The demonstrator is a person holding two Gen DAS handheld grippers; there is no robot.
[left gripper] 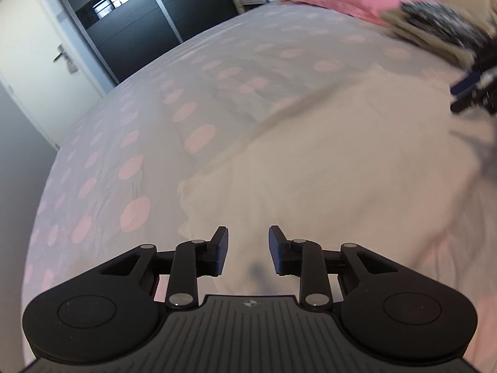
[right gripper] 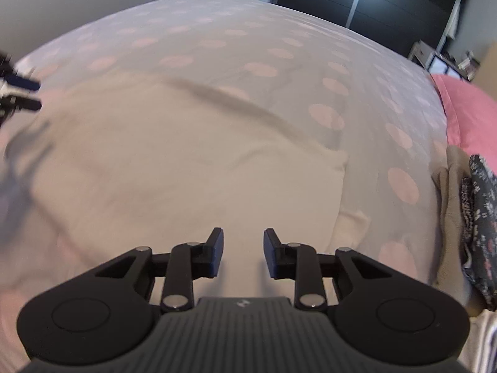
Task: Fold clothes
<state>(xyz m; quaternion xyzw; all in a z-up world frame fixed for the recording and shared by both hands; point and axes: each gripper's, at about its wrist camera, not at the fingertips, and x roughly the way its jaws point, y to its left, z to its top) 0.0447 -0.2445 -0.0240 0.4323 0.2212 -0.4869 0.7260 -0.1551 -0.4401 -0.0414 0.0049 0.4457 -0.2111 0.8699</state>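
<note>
A cream garment (left gripper: 326, 161) lies spread flat on the bed, its left edge folded into a thick hem; the right wrist view shows the same garment (right gripper: 186, 161) with its right corner near the middle. My left gripper (left gripper: 248, 248) hovers over the garment's near edge, jaws apart with nothing between them. My right gripper (right gripper: 243, 251) stands the same way, open and empty above the cloth. The right gripper shows blurred at the right edge of the left wrist view (left gripper: 472, 90), and the left gripper at the left edge of the right wrist view (right gripper: 18, 93).
The bed cover (left gripper: 130, 143) is pale grey with pink dots. A pink pillow (right gripper: 472, 112) lies at the head. A stack of folded clothes, beige and dark floral (right gripper: 475, 211), sits to the right. A dark wardrobe (left gripper: 124, 15) and a door (left gripper: 37, 56) stand beyond.
</note>
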